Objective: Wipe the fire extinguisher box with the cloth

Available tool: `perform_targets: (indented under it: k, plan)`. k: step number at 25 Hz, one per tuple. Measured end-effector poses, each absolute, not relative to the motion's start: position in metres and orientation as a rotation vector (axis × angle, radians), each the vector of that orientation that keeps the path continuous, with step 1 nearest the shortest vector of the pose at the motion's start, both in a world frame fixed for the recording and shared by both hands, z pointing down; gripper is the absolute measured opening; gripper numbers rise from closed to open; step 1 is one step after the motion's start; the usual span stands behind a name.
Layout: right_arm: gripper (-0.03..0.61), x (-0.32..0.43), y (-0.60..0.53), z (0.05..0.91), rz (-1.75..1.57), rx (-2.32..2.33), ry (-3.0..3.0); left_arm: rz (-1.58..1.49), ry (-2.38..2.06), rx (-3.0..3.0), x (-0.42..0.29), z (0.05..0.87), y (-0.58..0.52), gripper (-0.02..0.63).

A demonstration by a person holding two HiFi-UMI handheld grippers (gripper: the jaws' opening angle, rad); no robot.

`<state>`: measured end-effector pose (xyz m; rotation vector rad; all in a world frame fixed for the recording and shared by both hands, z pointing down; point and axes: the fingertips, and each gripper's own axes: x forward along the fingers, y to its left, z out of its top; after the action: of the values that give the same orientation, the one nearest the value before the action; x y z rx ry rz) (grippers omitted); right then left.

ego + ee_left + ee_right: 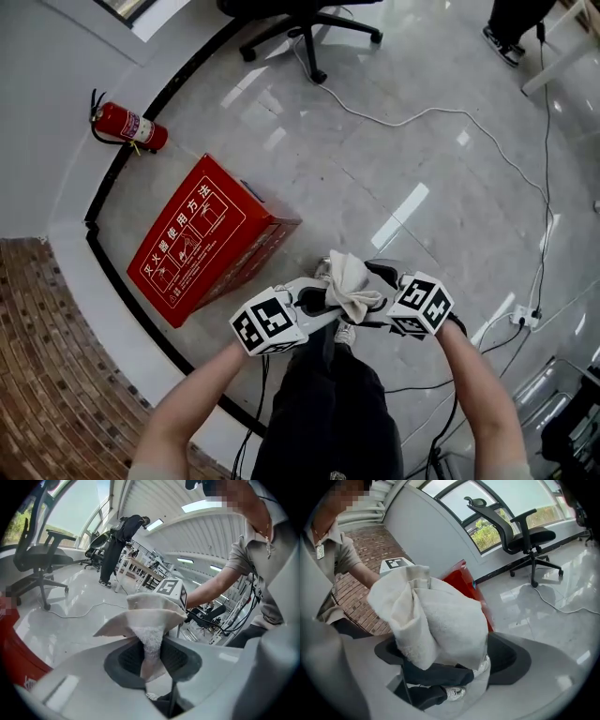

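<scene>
**Cloth held up between both grippers, box not yet touched**

The cream terry cloth [352,286] hangs bunched in the air in front of the person, between the two grippers. The left gripper [326,298] is closed on it. In the left gripper view, a narrow neck of fabric is pinched between the dark pads and the rest spills out above them. The right gripper [375,298] stands wide open. A thick fold of the cloth sits in the gap, but the pads on either side do not press it.

The red rectangular fire extinguisher box with white print on its top face [202,239] lies on the glossy pale floor [375,159]. It is beside the dark curb along the wall and well apart from both grippers. A small red fire extinguisher [127,125] lies on the floor further along that curb.

The cloth looks light, limp and grippy rather than slippery, so it should fold wherever it is squeezed. A thick gathered fold seated deep in the pads would likely hold best, with a loose wad left free to do the wiping. The box looks rigid and smooth. On the polished floor it might slide under a hard push, so light strokes across the printed face seem wise.
</scene>
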<state>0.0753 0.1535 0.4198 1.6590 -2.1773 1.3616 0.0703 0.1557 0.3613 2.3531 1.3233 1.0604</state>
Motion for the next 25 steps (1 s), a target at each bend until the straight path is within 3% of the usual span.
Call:
perform_targets:
  k: [2, 4, 7, 25]
  plan:
    - [0.488, 0.088, 0.150, 0.420, 1.393, 1.599, -2.184, 1.045, 1.312, 2.348, 0.089, 0.360, 0.155, 0.081]
    - [0.347, 0.105, 0.146, 0.419, 1.401, 1.554, -2.201, 1.041, 1.271, 2.349, 0.111, 0.364, 0.151, 0.081]
    - [0.185, 0.132, 0.141, 0.417, 1.385, 1.511, -2.214, 1.074, 1.184, 2.347, 0.146, 0.372, 0.139, 0.081]
    - [0.104, 0.273, 0.137, 0.437, 1.402, 1.230, -2.309, 1.183, 0.470, 2.350, 0.271, 0.423, 0.107, 0.092]
